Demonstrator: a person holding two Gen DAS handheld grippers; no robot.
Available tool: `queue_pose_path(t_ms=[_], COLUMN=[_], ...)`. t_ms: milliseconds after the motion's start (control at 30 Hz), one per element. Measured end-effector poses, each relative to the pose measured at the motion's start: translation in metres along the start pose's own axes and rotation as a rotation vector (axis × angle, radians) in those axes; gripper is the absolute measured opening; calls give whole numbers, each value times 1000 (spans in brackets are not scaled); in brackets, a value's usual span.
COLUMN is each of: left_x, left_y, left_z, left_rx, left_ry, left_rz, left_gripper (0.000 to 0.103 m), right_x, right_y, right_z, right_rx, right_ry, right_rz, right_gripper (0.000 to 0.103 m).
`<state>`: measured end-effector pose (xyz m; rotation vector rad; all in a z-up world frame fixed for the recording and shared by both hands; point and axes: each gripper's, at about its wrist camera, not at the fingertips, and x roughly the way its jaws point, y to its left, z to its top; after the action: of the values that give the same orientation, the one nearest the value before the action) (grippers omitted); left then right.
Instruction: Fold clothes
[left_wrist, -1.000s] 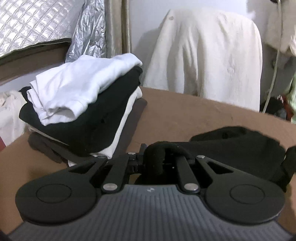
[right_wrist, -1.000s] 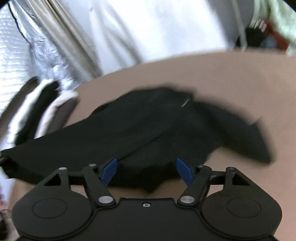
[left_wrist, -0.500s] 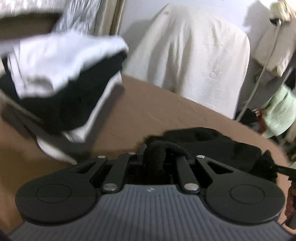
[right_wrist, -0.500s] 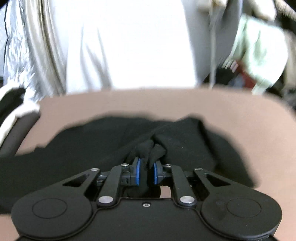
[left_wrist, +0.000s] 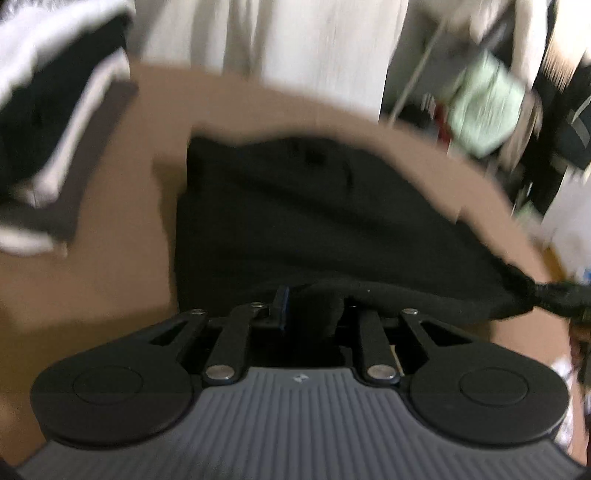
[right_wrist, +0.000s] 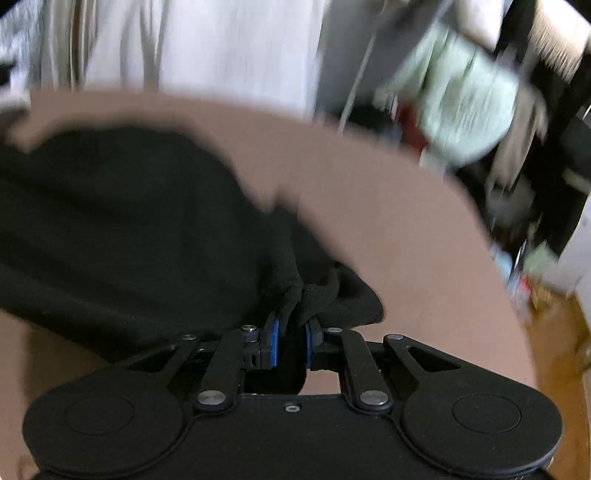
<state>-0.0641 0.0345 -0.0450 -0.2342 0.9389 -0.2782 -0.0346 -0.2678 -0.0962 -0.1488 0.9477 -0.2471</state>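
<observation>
Two grippers (left (left_wrist: 310, 310), right (right_wrist: 291, 332)) each pinch one black garment (left_wrist: 314, 206).

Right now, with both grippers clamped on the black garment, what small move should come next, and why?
Probably carry the near edge forward over the far half. The left gripper and right gripper each pinch the black garment, whose edge is stretched between them above the brown table.
</observation>
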Motion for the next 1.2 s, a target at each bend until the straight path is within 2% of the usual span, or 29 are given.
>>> queue_pose_path(t_ms=[67,133,267,300,400,467,500,600,667,700,733,767,800,833,933,1000,1067,1167,1200], left_x=[16,21,1,-6,-30,-38,-40,-42,-41,-42,-42,-42,-44,-43,-36,-26,-15,3,9], left_y=[2,7,14,15,35,48,50,48,37,27,17,7,-4,-11,-23,-26,-26,-12,-7], left_z=[-9,-12,-5,-3,-1,1,3,18,32,39,46,54,59,66,88,105,121,138,143], left_rx=[-3,-22,-55,-65,-197,-284,-292,-251,-187,-136,-85,-34,23,41,31,31,21,-50,-74], left_ry=[79,102,18,-10,-96,-123,-129,-126,-105,-101,-96,-91,-119,-131,-115,-95,-85,-116,-126], left_rz=[30,47,-25,-52,-248,-335,-316,-152,-16,69,154,239,307,306,205,172,192,273,300], left_gripper=[17,24,33,35,45,45,45,45,45,45,46,48,59,68,69,69,69,69,69], right_x=[13,13,12,12,17,18,18,10,-7,-18,-31,-45,-57,-65,-70,-60,-58,-65,-65], right_y=[0,1,-3,-6,-2,-2,-4,-19,-24,-27,-30,-33,-35,-35,-24,-13,9,47,57], right_z=[-11,-15,-7,-6,-19,-27,-31,-26,-12,-4,7,17,26,34,58,86,125,185,205], right_rx=[-7,-40,-48,-43,-156,-177,-153,-36,-40,-36,-24,-13,-3,4,8,-60,-181,-336,-352], right_ry=[67,88,119,132,191,191,182,170,141,129,109,75,40,3,-38,-20,-9,39,72], right_rz=[16,11,11,18,29,53,75,213,255,271,293,318,343,366,432,467,494,557,578], right_gripper=[13,13,13,13,13,14,14,23,41,56,66,69,74,82,85,84,84,84,85])
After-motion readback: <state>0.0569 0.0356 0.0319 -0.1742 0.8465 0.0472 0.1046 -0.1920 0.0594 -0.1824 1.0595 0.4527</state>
